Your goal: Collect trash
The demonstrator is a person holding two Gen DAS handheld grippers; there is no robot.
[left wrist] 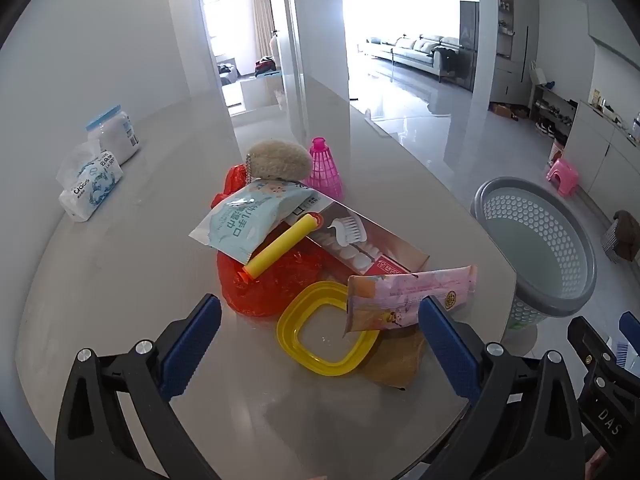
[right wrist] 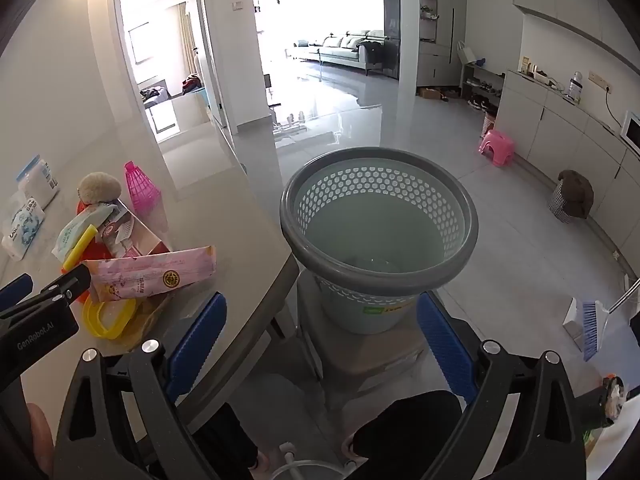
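Perforated plastic bin [right wrist: 379, 216], round; crinkly pink wrapper [left wrist: 412, 294].

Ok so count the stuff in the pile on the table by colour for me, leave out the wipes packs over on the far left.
Red: 2, plastic bag, toothpaste box
Yellow: 2, lid frame, foam tube
Pink: 2, wrapper, mesh cone
Pale blue: 1, wipes pouch
Beige: 1, fuzzy plush
Brown: 1, paper
Total: 9
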